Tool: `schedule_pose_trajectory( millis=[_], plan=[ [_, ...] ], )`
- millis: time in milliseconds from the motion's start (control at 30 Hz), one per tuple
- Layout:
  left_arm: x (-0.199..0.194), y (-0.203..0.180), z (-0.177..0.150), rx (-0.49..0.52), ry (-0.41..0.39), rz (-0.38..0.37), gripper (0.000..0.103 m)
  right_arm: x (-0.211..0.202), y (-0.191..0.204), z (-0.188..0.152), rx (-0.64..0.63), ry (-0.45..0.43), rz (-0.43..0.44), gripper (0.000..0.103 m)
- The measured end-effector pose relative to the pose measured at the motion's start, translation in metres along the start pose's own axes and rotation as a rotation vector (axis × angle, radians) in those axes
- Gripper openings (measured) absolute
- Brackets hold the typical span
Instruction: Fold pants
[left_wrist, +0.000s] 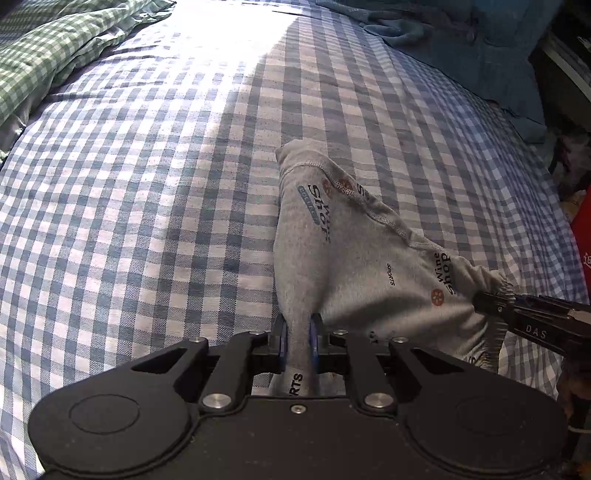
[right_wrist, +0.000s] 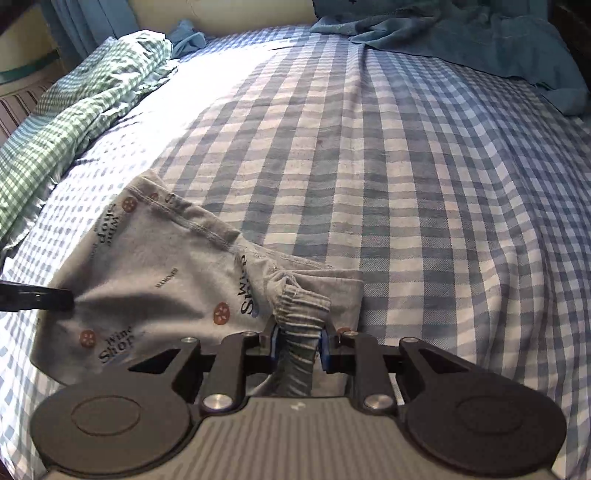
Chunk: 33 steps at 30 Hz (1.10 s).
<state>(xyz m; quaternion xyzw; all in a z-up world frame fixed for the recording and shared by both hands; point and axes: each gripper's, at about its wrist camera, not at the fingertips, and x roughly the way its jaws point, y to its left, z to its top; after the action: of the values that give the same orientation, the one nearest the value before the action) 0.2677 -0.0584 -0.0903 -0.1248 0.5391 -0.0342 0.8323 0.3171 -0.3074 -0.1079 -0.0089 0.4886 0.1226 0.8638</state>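
The grey pants (left_wrist: 354, 254), printed with "Wine Shop" and "SPORTS", hang bunched between both grippers above the checked bed. My left gripper (left_wrist: 298, 334) is shut on a fold of the grey cloth, which runs up between its blue pads. In the right wrist view the pants (right_wrist: 155, 280) spread to the left, and my right gripper (right_wrist: 298, 341) is shut on the gathered elastic waistband (right_wrist: 301, 308). The right gripper's black fingers (left_wrist: 495, 304) show at the right edge of the left wrist view, pinching the waistband. The left gripper's finger (right_wrist: 44, 297) shows at the left edge of the right wrist view.
The blue-and-white checked bedsheet (left_wrist: 147, 184) covers the whole bed. A green checked cover (right_wrist: 74, 122) lies crumpled at the far left. A blue blanket (right_wrist: 461, 33) is heaped at the far right. Dark furniture (left_wrist: 569, 74) stands beyond the bed's right edge.
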Motion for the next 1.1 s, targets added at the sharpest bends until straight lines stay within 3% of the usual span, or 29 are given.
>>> schedule_pose_trajectory(
  millis=[100,167,267,433,600,800,867,967,1067,1100],
  plan=[
    [0.004,0.001,-0.001,-0.005,0.002,0.009,0.013,0.01,-0.007,0.004,0.016,0.013,0.002,0.032],
    [0.008,0.001,-0.002,-0.013,0.008,0.018,0.013,0.012,-0.012,0.003,0.046,0.01,0.016,0.05],
    [0.011,0.006,-0.002,-0.033,0.018,0.024,0.013,0.015,-0.027,0.0,0.099,0.014,0.062,0.069],
    [0.017,0.008,0.001,-0.032,0.036,0.041,0.014,0.028,-0.05,0.005,0.152,0.033,0.115,0.077],
    [0.03,0.013,0.004,-0.04,0.066,0.063,0.014,0.047,-0.056,0.012,0.153,0.075,0.147,0.078],
    [0.046,0.021,0.007,-0.053,0.099,0.069,0.014,0.055,-0.055,0.009,0.174,0.069,0.183,0.072],
    [0.05,0.023,0.008,-0.055,0.107,0.07,0.014,0.054,-0.057,0.006,0.187,0.071,0.212,0.058],
    [0.055,0.024,0.01,-0.058,0.119,0.075,0.015,0.051,-0.059,0.002,0.24,0.07,0.236,0.045],
    [0.055,0.025,0.012,-0.057,0.122,0.073,0.015,0.043,-0.057,-0.001,0.259,0.049,0.223,0.025],
    [0.054,0.024,0.012,-0.051,0.117,0.076,0.015,0.039,-0.053,0.0,0.248,0.041,0.207,0.023]
  ],
)
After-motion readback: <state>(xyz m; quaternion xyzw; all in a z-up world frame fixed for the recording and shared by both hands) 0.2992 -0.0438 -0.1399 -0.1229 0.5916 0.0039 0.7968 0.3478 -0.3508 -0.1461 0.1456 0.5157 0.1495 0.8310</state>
